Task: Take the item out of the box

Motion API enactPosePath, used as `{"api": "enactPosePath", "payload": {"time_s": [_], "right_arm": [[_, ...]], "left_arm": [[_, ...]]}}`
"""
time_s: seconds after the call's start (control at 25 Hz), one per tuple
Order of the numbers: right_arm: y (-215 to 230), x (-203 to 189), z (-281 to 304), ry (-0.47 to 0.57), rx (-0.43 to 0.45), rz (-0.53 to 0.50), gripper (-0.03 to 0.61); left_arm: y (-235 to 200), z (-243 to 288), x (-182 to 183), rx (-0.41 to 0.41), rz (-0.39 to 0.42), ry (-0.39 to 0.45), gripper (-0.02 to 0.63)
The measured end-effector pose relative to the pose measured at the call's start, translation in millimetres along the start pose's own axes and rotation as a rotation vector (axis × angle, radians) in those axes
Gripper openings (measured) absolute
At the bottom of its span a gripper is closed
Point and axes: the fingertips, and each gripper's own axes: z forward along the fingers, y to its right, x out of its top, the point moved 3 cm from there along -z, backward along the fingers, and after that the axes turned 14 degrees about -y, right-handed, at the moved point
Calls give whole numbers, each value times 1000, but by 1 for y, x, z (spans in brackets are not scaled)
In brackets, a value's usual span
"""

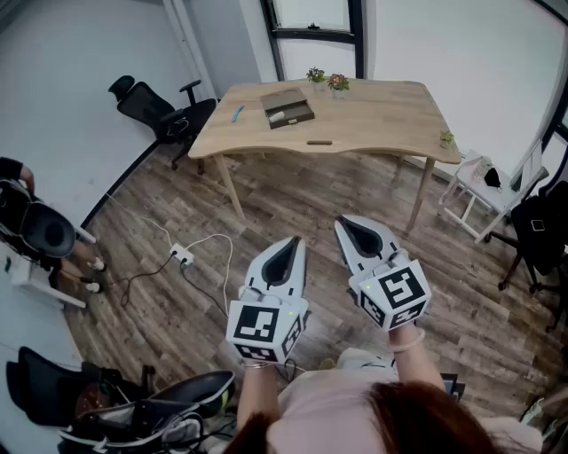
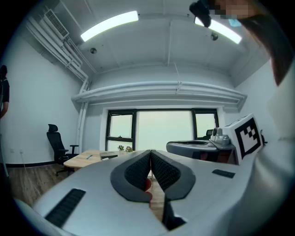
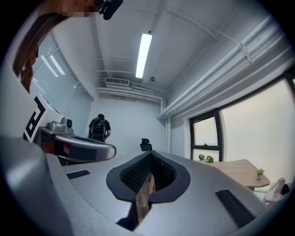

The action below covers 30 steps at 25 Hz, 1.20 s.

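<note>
Right gripper point(image 1: 348, 223) closed, box point(image 1: 287, 108) well apart, on table point(image 1: 382, 115)

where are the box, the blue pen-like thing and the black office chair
box point(image 1: 289, 106): head view, middle of its dark inside
blue pen-like thing point(image 1: 237, 113): head view, middle of its length
black office chair point(image 1: 146, 105): head view, on its backrest

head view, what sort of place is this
Probably an office or meeting room: a wooden table stands near a tall window, a black office chair sits by the wall, and a power strip with cables lies on the wood-look floor.
</note>
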Motion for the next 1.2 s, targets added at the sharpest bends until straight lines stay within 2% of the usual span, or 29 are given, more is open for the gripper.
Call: {"api": "enactPosePath", "payload": {"time_s": [0.2, 0.56, 0.84, 1.2], "right_arm": [[3, 1, 8, 17, 18, 51, -2], [8, -4, 18, 14, 10, 55, -2], [25, -2, 43, 16, 14, 49, -2], [65, 3, 91, 11, 27, 47, -2]], "left_arm": [[-8, 1, -1, 10, -7, -5, 2], [-17, 6, -17, 12, -46, -39, 2], [-24, 36, -5, -14, -42, -34, 2], [-56, 97, 14, -5, -37, -47, 2]]}}
